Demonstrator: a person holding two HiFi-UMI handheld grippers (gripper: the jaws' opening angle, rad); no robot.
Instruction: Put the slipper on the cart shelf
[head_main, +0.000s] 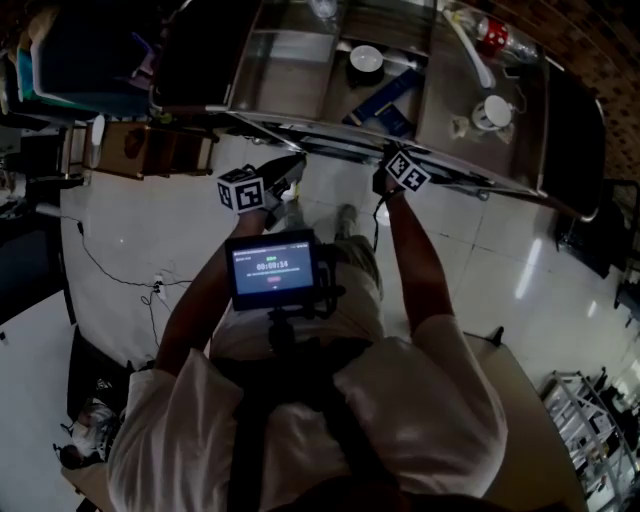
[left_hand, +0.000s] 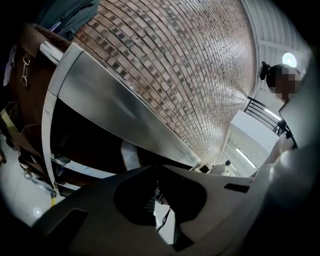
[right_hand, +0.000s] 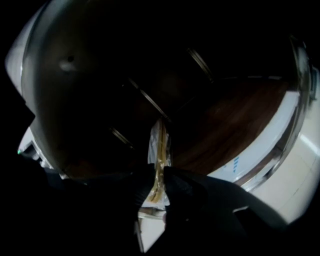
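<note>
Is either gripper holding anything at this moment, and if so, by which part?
The right gripper pinches a thin, clear-wrapped slipper, seen edge-on, by its near edge. The left gripper is shut and empty.

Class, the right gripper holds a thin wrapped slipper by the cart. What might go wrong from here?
1. The right gripper grips the slipper by a thin edge only, so it may slip out and fall.
2. The cart rail sits close by the gripper, so a bump could knock the slipper loose.
</note>
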